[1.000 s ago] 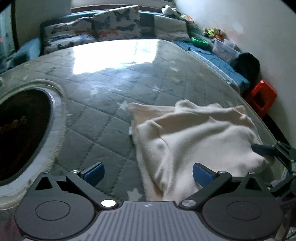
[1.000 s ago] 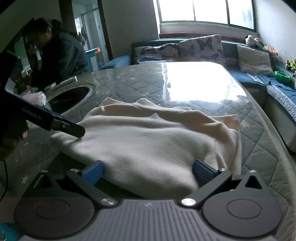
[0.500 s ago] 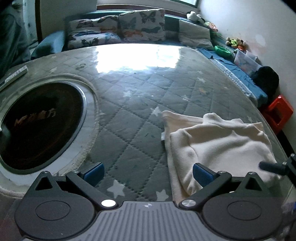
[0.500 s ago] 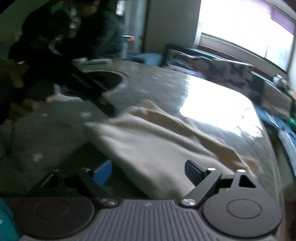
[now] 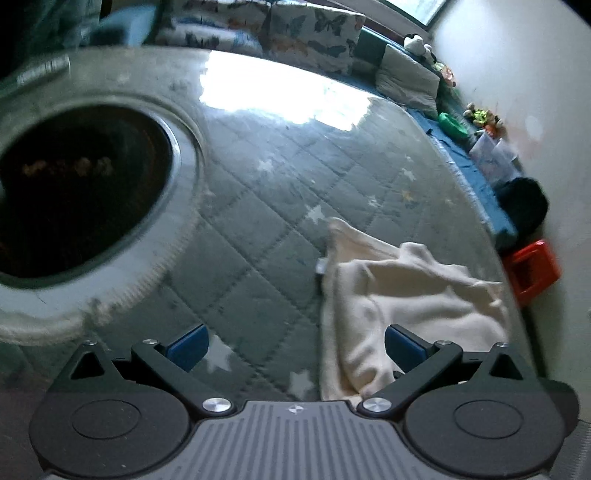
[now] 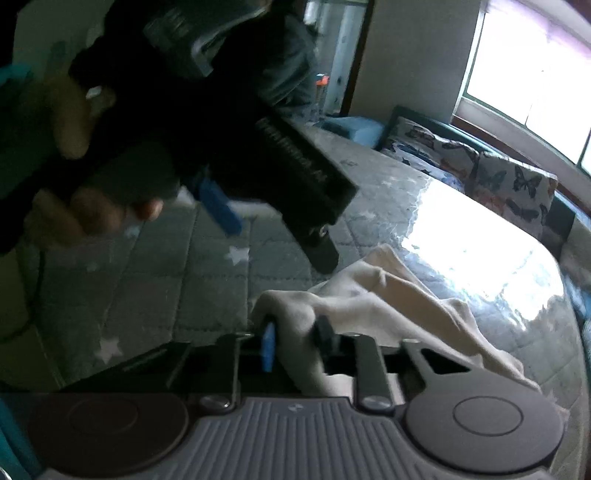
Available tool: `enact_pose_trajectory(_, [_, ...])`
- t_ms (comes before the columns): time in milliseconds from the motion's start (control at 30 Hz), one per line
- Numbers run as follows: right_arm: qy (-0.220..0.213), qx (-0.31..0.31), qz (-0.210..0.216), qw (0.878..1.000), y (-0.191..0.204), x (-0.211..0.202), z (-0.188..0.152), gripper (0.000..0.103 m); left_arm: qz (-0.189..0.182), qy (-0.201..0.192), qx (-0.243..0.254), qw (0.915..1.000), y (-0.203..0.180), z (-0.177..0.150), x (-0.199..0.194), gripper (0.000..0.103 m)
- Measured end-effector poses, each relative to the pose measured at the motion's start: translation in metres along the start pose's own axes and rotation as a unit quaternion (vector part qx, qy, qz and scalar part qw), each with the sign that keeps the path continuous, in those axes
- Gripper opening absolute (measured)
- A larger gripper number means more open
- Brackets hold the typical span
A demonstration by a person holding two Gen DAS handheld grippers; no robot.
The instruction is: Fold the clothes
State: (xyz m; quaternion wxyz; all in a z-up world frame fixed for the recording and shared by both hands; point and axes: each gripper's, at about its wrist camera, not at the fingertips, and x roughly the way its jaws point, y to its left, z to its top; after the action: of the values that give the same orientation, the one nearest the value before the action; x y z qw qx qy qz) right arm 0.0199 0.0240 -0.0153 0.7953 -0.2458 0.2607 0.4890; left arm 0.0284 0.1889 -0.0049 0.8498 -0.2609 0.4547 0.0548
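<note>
A cream fleece garment (image 5: 402, 295) lies folded and bunched on the grey quilted table cover (image 5: 258, 229), at the near right of the left wrist view. My left gripper (image 5: 293, 343) is open and empty, held above the cover with its right finger over the garment's near edge. My right gripper (image 6: 295, 343) is shut on a bunched corner of the cream garment (image 6: 369, 306). The left gripper's dark body (image 6: 295, 177) and the hand holding it fill the upper left of the right wrist view.
A large round dark opening with a pale rim (image 5: 74, 199) is set in the table at the left. Butterfly cushions (image 5: 295, 29) line a bench beyond. A red crate (image 5: 532, 269) and blue bench (image 5: 480, 184) lie off the right edge.
My right gripper has closed on the garment's corner, bunching it. My left gripper has drawn back and left, off the garment. Both views swung left.
</note>
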Motion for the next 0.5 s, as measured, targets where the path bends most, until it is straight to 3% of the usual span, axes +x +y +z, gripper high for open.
enact_pose_trajectory(200, [-0.038,0.080,0.020,0.996,-0.032,-0.023,0.003,0.015,-0.053,0.020,-0.063,0.9964,-0.004,0.006,0.009,0.103])
enact_pose_trajectory(400, [-0.060,0.116,0.035,0.991,-0.047,-0.044,-0.002,0.014,-0.121,0.057,-0.151,0.9795,-0.006,0.005,0.028,0.103])
enact_pose_trajectory(500, [-0.063,0.116,0.042,0.990,-0.048,-0.048,-0.005,0.014,-0.136,0.060,-0.156,0.9765,-0.013,0.004,0.034,0.101])
